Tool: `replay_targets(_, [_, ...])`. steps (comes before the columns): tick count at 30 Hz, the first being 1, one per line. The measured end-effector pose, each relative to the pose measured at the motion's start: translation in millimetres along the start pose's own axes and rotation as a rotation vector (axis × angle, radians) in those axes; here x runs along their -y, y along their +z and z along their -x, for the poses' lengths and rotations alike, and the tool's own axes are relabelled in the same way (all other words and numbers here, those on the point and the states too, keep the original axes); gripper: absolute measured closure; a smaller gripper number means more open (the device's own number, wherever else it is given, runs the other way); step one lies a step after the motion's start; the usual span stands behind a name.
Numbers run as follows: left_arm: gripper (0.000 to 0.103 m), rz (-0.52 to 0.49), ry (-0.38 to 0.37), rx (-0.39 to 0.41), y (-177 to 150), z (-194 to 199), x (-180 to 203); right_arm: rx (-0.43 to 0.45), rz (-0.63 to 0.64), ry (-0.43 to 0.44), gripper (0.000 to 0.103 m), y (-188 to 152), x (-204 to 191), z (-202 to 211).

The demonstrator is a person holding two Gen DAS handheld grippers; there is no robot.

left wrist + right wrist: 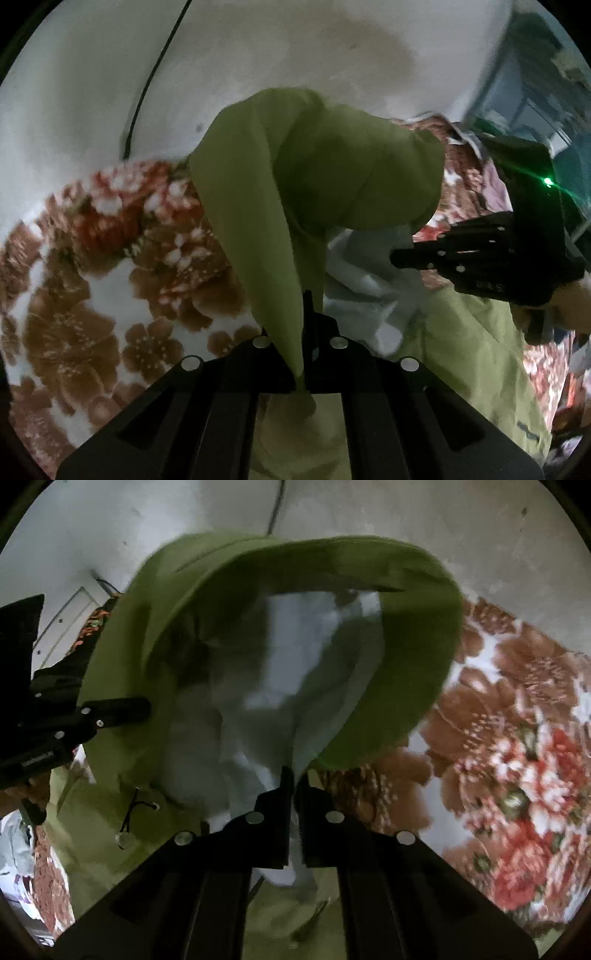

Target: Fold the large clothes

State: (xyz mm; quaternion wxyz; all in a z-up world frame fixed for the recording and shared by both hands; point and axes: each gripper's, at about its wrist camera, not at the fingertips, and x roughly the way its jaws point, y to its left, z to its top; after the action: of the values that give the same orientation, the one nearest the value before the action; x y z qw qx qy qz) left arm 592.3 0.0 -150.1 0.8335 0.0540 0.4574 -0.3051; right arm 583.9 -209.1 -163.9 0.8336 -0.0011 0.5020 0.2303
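Observation:
A large olive-green jacket (325, 173) with a pale grey lining (280, 672) hangs lifted over a flowered bedspread. My left gripper (306, 325) is shut on a green edge of it; the cloth runs up from between the fingers. My right gripper (293, 797) is shut on the lining edge near the hood, which arches above. The right gripper also shows at the right of the left wrist view (461, 254), and the left gripper at the left of the right wrist view (92, 712). The jacket's lower part (480, 362) lies on the bed.
The brown, red and white flowered bedspread (96, 295) covers the bed on both sides (517, 738). A whitish wall (258, 48) with a black cable (147, 88) stands behind. A drawcord with a toggle (127, 834) lies on the jacket.

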Motion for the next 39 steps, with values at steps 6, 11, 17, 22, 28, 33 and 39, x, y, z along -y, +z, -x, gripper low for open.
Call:
replay_targets(6, [0.102, -0.026, 0.006, -0.034, -55.1, 45.0, 59.0, -0.011, 0.001, -0.003, 0.099, -60.1, -28.2, 48.3])
replay_targets(11, [0.101, 0.004, 0.013, -0.116, -124.8, 48.4, 103.1, -0.070, 0.003, -0.028, 0.097, -141.3, -46.7, 68.8])
replay_targets(17, [0.100, 0.012, 0.027, -0.251, -200.8, 31.3, 139.0, -0.160, -0.010, -0.079, 0.086, -222.3, -62.8, 73.5])
replay_targets(22, [0.098, 0.052, 0.062, -0.314, -240.8, 16.2, 149.6, -0.259, -0.100, -0.076, 0.074, -274.1, -70.4, 61.7])
replay_targets(28, [0.033, 0.010, 0.180, -0.357, -264.5, 0.1, 159.2, -0.317, -0.231, -0.117, 0.028, -328.9, -72.7, 67.4])
replay_targets(33, [0.020, 0.011, 0.210, -0.359, -284.9, 15.7, 162.3, -0.367, -0.271, -0.123, 0.022, -359.8, -69.2, 91.4])
replay_targets(39, [0.013, 0.092, 0.269, -0.322, -306.5, 78.4, 163.1, -0.325, -0.205, -0.167, 0.022, -350.6, -78.1, 135.4])
